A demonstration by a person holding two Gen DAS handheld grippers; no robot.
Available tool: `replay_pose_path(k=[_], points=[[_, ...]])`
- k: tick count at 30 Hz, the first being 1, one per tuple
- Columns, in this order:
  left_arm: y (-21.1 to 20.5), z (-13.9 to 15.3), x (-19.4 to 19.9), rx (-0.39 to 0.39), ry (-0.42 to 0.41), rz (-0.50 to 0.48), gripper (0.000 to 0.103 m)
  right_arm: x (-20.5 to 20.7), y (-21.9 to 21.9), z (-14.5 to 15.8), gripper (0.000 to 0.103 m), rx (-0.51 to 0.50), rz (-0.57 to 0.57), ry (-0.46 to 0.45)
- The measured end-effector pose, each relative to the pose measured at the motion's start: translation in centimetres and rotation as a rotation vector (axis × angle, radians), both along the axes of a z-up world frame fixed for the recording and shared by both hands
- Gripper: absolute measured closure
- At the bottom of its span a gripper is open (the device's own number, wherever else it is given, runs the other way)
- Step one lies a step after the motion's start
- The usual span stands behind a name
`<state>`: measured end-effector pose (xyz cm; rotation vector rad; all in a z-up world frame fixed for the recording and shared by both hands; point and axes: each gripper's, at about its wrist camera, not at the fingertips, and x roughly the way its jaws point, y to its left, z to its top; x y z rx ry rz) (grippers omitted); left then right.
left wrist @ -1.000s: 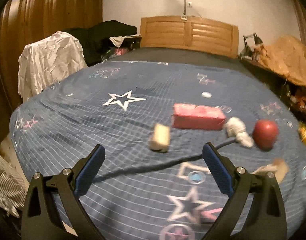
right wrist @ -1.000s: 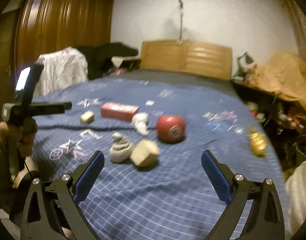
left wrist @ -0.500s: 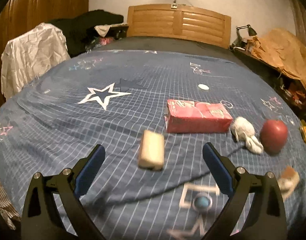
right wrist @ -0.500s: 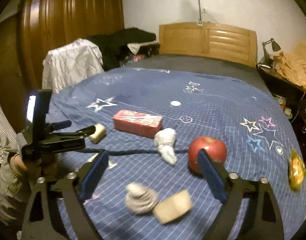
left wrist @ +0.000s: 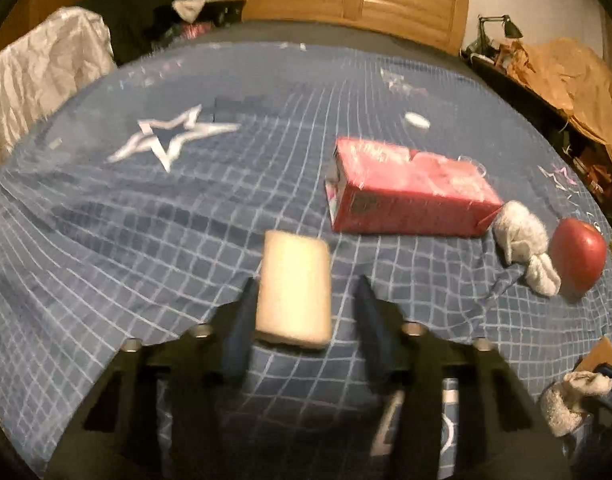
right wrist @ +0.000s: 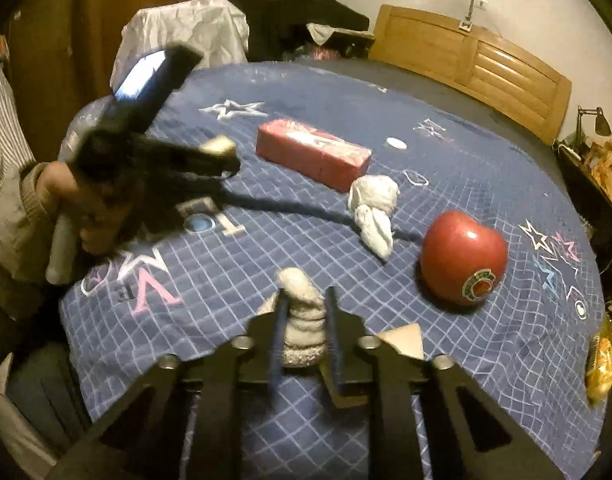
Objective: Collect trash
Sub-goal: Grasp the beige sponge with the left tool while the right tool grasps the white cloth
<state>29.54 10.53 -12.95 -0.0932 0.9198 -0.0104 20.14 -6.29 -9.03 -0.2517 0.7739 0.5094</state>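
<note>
On the bed (left wrist: 106, 240), the left gripper (left wrist: 304, 300) has just been closing around a tan block (left wrist: 294, 288); only its left pad visibly touches. The right gripper (right wrist: 306, 320), also just closing, pinches a tissue wad (right wrist: 304, 316) near the apple (right wrist: 462, 256).

Left gripper (left wrist: 306, 300), lower centre: jaws just closing, tan block (left wrist: 295, 288) between them; left pad touching, right pad apart. Red carton (left wrist: 406, 196) centre right; tissue wad (left wrist: 524, 240) and apple (left wrist: 578, 252) at right edge, on blue bedspread (left wrist: 146, 220).
</note>
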Motion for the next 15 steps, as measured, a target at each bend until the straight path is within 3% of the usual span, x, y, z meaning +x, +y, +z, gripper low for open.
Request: replay_pose_path(k=[2, 9, 15], points=[[0.5, -0.1, 0.0, -0.02, -0.001, 0.013, 0.073, -1.0, -0.7, 2.1, 0.09, 0.078, 0.0, -0.039], [1.0, 0.4, -0.9, -0.06, -0.027, 0.011, 0.075, -6.4, -3.1, 9.4, 0.09, 0.252, -0.02, -0.191], [0.6, 3.5, -5.0, -0.021, -0.108, 0.052, 0.075, -11.5, -7.7, 12.0, 0.09, 0.337, -0.113, -0.238]])
